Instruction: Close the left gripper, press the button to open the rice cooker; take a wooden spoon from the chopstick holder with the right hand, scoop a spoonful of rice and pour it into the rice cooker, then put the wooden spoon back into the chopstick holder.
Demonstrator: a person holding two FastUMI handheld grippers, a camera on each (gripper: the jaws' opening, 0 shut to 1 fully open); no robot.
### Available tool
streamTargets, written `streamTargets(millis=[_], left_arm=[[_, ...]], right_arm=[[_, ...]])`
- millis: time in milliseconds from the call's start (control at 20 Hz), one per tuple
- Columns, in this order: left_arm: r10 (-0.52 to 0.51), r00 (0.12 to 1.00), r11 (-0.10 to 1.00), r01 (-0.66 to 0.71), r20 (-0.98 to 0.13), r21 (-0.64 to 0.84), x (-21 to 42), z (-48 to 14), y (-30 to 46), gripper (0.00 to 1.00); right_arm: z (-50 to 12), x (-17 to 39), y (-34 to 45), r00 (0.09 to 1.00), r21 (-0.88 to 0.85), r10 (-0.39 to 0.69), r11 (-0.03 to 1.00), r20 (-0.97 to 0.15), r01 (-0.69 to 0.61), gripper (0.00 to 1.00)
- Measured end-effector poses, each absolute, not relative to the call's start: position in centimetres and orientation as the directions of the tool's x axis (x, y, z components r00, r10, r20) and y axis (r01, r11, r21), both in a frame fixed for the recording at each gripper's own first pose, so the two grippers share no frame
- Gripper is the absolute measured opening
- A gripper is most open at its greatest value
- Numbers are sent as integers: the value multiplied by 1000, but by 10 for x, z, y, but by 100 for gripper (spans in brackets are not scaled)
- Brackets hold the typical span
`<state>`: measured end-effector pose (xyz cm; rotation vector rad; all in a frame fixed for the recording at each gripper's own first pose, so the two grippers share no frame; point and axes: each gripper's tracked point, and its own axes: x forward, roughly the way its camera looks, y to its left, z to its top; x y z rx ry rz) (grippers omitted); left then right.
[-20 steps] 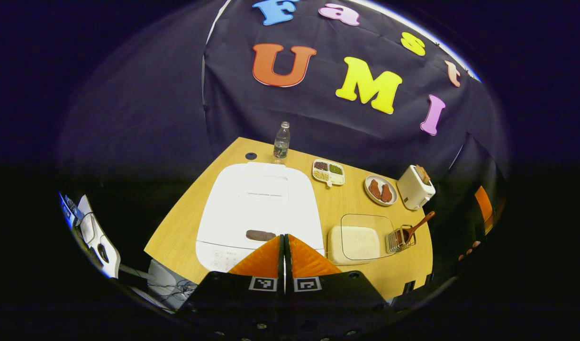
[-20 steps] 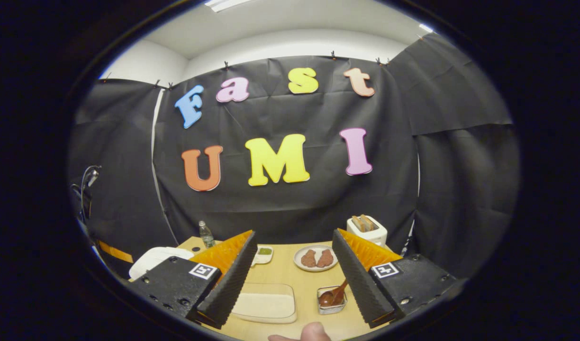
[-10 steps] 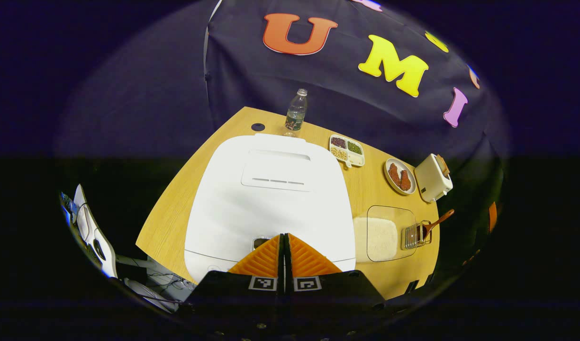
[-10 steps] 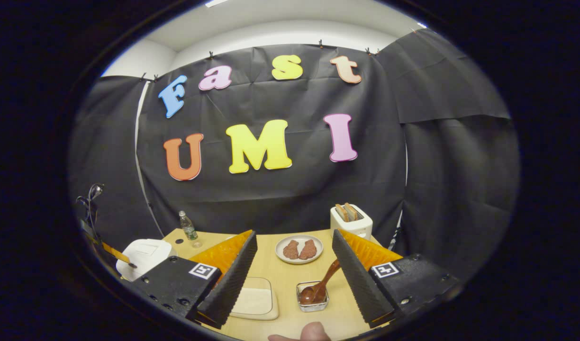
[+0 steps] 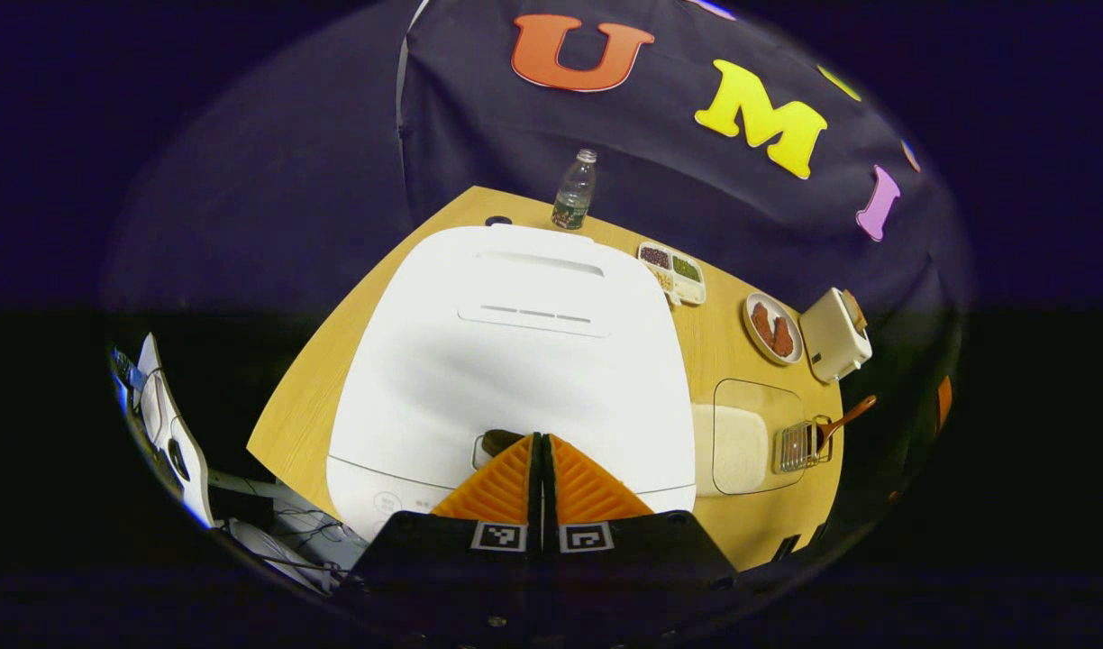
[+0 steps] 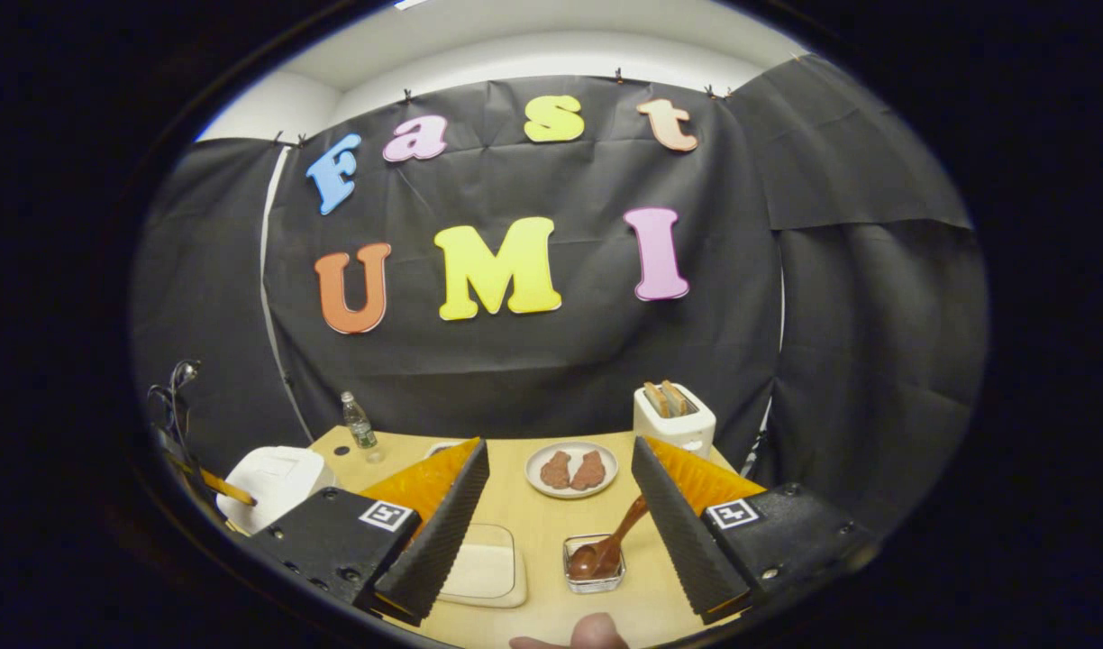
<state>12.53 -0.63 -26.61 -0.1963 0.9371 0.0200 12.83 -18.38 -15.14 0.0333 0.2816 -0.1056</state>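
The left tongs [image 5: 542, 451], pressed together, pointed down at the rice cooker's [image 5: 515, 342] dark button [image 5: 497, 442], which lay directly at their tips near the lid's front edge; contact could not be told. The right tongs [image 6: 559, 505], spread and empty, hovered facing the wooden spoon [image 6: 610, 545], its handle leaning up-right from the chopstick holder [image 6: 594, 568].

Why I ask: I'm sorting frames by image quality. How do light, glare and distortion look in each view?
Left gripper view: the white rice cooker is brightly lit, nearly washed out, with a soft shadow across its lid; the table edge bows from fisheye distortion. Right gripper view: evenly lit and sharp, the wooden spoon crisp, no glare on the plate.
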Motion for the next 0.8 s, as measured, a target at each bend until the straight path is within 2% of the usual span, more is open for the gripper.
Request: streamTargets(millis=[150,250,350,500,600,650,700,750,800], left_arm=[[-65,624,982,-97,-779,-161,127,-261,-7,0],[-42,687,983,-103,-726,-155,135,-239,-6,0],[-21,772,986,-87,-635,-139,147,-206,-8,0],[-12,871,995,-39,-492,-93,168,-152,-10,1],[-4,918,998,-19,-397,-56,181,-116,-15,20],[0,932,999,-17,-363,-44,184,-106,-16,48],[4,941,999,-17,-339,-37,186,-97,-16,62],[9,951,999,-19,-310,-27,191,-87,-14,81],[7,960,1000,-15,-281,-24,193,-78,-14,84]], right_arm=[[-149,127,-180,956,19,-87,995,-281,96,100],[-139,126,-184,962,15,-96,995,-257,103,100],[-131,124,-186,966,15,-105,994,-235,111,97],[-126,121,-185,969,17,-107,993,-224,114,100],[-117,119,-187,971,16,-112,993,-212,118,100],[-112,117,-188,973,15,-115,993,-200,120,97],[-106,115,-189,975,10,-117,993,-188,121,97],[-100,114,-191,977,4,-119,993,-176,121,97],[-94,113,-191,979,-3,-120,993,-163,121,97]])
